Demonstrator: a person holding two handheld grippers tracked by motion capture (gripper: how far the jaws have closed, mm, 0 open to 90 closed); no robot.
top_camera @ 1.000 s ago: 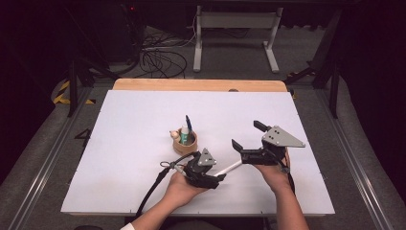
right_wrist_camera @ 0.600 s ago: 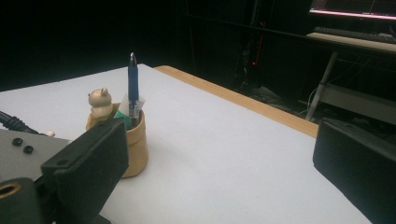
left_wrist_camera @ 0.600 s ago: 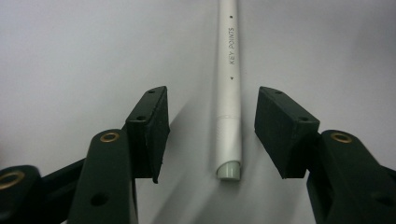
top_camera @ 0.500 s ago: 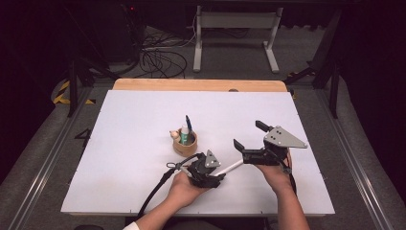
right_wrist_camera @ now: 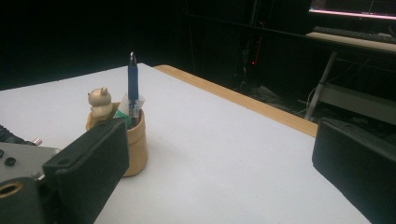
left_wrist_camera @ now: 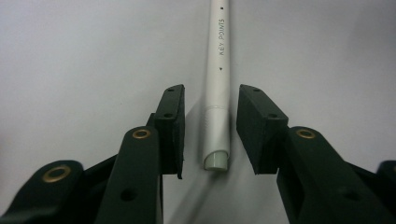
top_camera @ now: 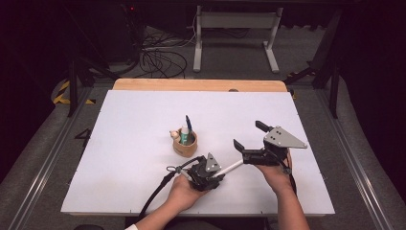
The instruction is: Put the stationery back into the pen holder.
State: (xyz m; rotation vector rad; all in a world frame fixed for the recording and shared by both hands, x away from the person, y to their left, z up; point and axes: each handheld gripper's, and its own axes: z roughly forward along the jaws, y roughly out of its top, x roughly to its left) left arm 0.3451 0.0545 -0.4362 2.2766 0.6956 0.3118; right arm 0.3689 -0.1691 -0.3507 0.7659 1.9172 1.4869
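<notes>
**Left fingers closing around a white pen on the counter**

The counter (top_camera: 143,143) is covered by a plain white sheet, with a strip of pale wood showing along its far edge. Around it the room is dark: grey floor with metal rails at the left and right, a tangle of black cables on the floor beyond the far-left corner, and a white metal stand behind the far edge.

Left of centre stands a small tan pen cup (top_camera: 185,145) with a little bear figure on its rim, holding a blue pen (top_camera: 188,123) upright. The sheet's whole left half and far side are bare, so there is wide room to move there; the cup is well away from every edge.

Near the front edge, the left gripper (top_camera: 216,169) lies low on the sheet. In the left gripper view a white pen (left_wrist_camera: 218,84) lies on the sheet between its fingers (left_wrist_camera: 170,126), with a narrow gap on each side, so the fingers are released and not yet pressing it. The pen runs up and right toward the right gripper (top_camera: 249,135), whose fingers stand spread wide, grasping nothing.

Compared with a second ago, the left fingers have just been closing around the pen; the cup and right hand sit where they were.
</notes>
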